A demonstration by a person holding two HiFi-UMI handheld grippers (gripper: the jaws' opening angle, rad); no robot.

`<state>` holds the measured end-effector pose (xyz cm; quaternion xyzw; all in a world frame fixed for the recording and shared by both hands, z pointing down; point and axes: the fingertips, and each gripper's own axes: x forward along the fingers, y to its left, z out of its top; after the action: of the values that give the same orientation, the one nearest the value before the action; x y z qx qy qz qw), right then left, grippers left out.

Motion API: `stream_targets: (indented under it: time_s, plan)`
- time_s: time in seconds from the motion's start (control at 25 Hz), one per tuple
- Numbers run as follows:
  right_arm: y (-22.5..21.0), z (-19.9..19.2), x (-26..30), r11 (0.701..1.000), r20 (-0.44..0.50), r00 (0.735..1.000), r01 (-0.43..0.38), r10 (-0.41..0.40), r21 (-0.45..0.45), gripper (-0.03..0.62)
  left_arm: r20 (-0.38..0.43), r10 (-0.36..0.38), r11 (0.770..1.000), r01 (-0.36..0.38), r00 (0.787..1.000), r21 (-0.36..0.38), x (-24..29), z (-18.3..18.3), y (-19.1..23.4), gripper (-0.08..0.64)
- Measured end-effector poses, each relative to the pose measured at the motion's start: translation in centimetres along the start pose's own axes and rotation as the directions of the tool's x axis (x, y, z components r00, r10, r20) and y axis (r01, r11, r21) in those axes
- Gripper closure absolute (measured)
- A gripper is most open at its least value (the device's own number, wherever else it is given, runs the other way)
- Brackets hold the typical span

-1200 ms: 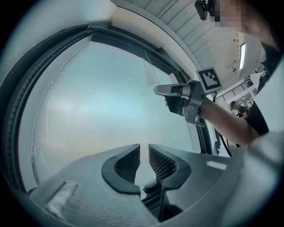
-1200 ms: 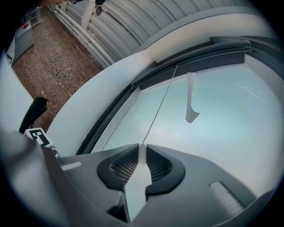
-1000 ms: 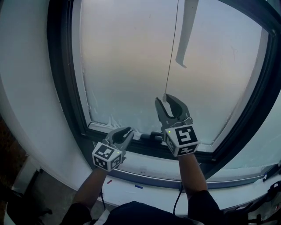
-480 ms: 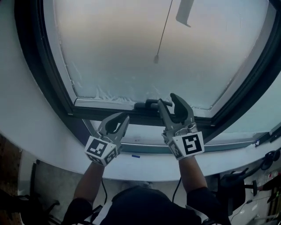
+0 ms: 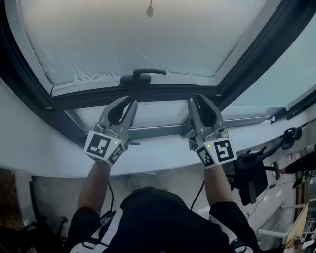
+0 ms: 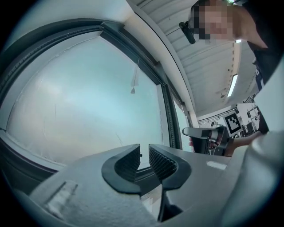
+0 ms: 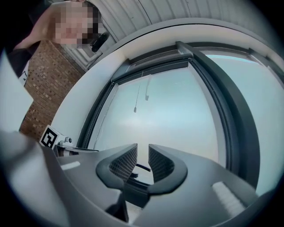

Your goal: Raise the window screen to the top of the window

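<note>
The pale window screen [image 5: 148, 39] fills the dark window frame [image 5: 247, 59]. On its bottom rail sits a dark handle [image 5: 140, 75], which also shows small beyond the jaws [image 7: 141, 167]. A pull cord's weight [image 5: 149, 11] hangs in front of the screen. My left gripper [image 5: 126, 101] is below and left of the handle, its jaws a narrow gap apart with nothing in them [image 6: 144, 148]. Below and right of the handle, my right gripper [image 5: 200, 100] has its jaws closing with nothing between them [image 7: 143, 148]. Neither gripper touches the handle.
A white sill [image 5: 148, 148] runs under both grippers. A second pane [image 5: 281, 69] adjoins on the right. A dark office chair [image 5: 252, 173] stands at the lower right. A brick wall [image 7: 44, 88] lies left of the window.
Both grippers have dropped from the screen to below the handle, over the sill. The right one left the cord's weight and its jaws narrowed. The head view has tilted down.
</note>
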<state>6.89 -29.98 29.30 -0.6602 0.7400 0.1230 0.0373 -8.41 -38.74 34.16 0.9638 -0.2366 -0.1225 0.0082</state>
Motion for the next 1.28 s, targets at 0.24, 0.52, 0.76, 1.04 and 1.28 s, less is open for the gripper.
stream_targets:
  time_s: [0.24,0.52,0.76,1.04,1.28]
  plan:
    - [-3.4,-0.7,-5.9,0.998,0.012,1.0,0.007,-0.007,0.056,0.552,0.016,0.068,0.998,-0.068,0.998,-0.015,-0.6,-0.2,-4.2,0.497]
    - [-4.9,0.2,-11.6,0.998,0.021,0.998,-0.056,0.055,0.006,0.58,0.014,0.116,0.992,-0.117,0.993,0.051,-1.6,0.1,-11.2,0.497]
    - [-4.9,0.3,-15.9,0.99,-0.001,0.993,-0.118,0.118,-0.077,0.586,0.016,0.19,0.977,-0.191,0.982,0.096,-3.7,0.1,-16.3,0.497]
    - [-6.3,-1.0,-19.3,0.987,-0.014,0.988,-0.149,0.151,0.067,0.588,-0.026,0.264,0.957,-0.259,0.964,0.134,-7.0,-0.6,-18.9,0.497]
    - [-7.4,-4.6,-22.4,0.984,-0.062,0.988,-0.131,0.14,0.123,0.588,-0.05,0.301,0.942,-0.289,0.952,0.173,-10.1,-1.7,-18.2,0.525]
